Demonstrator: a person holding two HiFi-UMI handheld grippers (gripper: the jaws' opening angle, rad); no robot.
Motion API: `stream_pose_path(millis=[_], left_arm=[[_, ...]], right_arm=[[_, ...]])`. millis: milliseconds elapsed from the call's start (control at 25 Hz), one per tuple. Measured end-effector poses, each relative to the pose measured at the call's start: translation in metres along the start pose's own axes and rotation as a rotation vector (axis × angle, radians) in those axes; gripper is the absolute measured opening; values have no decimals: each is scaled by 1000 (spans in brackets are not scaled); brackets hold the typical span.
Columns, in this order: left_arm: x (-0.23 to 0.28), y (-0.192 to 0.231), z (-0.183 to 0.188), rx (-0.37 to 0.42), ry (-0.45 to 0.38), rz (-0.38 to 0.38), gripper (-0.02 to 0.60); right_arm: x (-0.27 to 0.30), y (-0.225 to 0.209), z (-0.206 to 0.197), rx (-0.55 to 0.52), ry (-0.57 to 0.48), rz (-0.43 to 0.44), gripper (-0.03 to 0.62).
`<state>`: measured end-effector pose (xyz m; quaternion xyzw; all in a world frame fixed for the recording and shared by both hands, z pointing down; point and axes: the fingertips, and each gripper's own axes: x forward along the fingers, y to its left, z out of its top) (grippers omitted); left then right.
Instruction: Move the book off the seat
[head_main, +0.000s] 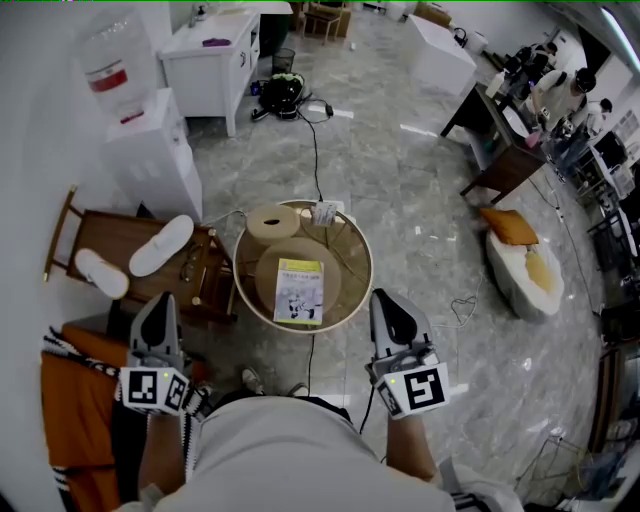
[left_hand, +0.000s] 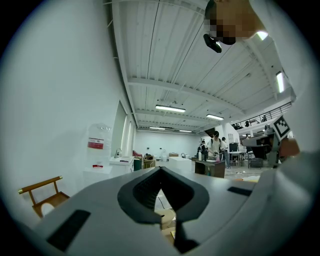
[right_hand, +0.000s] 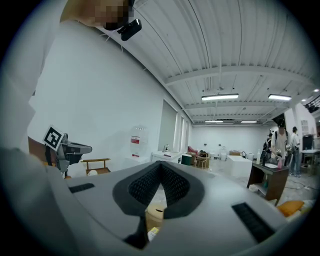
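The book (head_main: 300, 291) is lying flat and face up on the round seat (head_main: 366, 262), in the half nearer the person, with its long edges running away from them. Its cover is showing a pale yellow-green ground, a darker green band with small print across the top, and a black-and-white drawing filling the lower part. The print is too small to read. Just behind the book, towards the seat's far rim, a tan round block (head_main: 273, 222) is sitting. A white plug (head_main: 325, 212) with a dark cable is resting by that rim.

The left gripper (head_main: 158, 298) is hovering level to the left of the seat, over a low wooden chair (head_main: 115, 232) that is carrying two white slippers (head_main: 160, 245). Its jaws are meeting at the tips with nothing between them. The right gripper (head_main: 385, 297) is hanging just beside the seat's right rim, apart from the book, and its jaws are likewise pressing together and holding nothing. In the right gripper view, a yellowish scrap (right_hand: 152, 232) is peeking through the gap below the closed jaws; it may be a corner of the book, though the sliver is too small to be sure.
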<state>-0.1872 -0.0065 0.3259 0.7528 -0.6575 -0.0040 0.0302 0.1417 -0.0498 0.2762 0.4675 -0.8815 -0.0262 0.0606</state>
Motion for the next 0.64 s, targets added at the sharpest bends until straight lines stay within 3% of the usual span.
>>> stream_pose_path(millis=[640], left_arm=[[4,12,-1,-13,9,-17,17]], right_arm=[[9,9,4,-15,18,-20,21]])
